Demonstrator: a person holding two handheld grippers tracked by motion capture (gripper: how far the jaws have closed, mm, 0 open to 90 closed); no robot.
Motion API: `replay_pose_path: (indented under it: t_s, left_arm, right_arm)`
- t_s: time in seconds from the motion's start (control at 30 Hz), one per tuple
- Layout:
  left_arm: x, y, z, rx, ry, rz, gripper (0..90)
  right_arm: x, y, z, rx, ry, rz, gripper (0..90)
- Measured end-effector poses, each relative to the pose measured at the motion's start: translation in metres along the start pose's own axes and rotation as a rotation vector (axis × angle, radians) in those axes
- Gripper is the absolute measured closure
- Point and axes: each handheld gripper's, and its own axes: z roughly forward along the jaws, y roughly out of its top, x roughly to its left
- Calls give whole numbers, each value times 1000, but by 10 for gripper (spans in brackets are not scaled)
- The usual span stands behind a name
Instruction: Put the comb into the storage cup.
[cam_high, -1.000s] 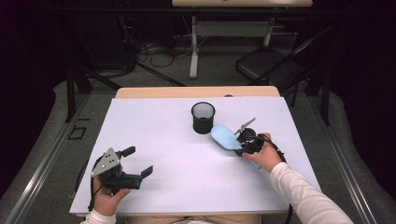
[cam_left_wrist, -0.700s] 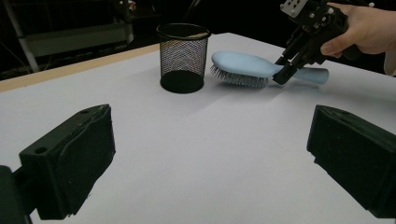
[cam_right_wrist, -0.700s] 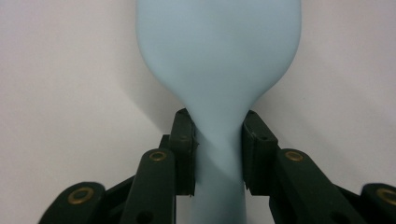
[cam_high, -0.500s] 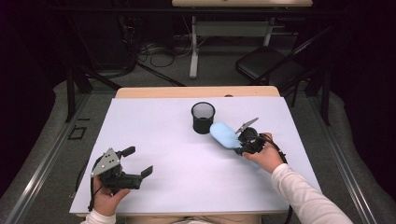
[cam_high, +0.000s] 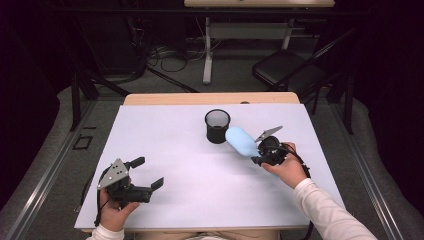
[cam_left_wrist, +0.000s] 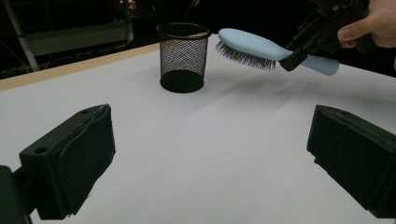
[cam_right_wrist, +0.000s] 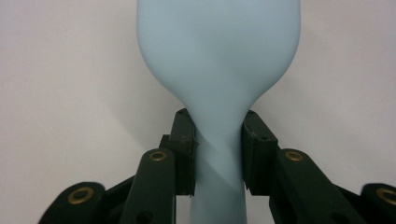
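Right claw (cam_high: 261, 151) clenched on the neck of a light-blue hairbrush (cam_high: 241, 140), held clear of the white tabletop (cam_high: 180, 150), bristles down, its head just beside the black mesh cup (cam_high: 217, 126); left claw (cam_high: 145, 172) released, jaws spread, resting near the front edge, well apart from both. Probable aim: brush into cup. Risks, as judged: the broad head may catch the rim and tip the light cup; the narrow, smooth neck may swivel between the pads, since the grip sits well behind the head.
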Motion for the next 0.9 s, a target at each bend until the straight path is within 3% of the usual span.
replay_pose_path:
  t_s: [0.9]
  left_arm:
    - [0, 0, 1, 3, -1, -5, 9]
  right_arm:
    - [10, 12, -21, -95, -14, 7, 696]
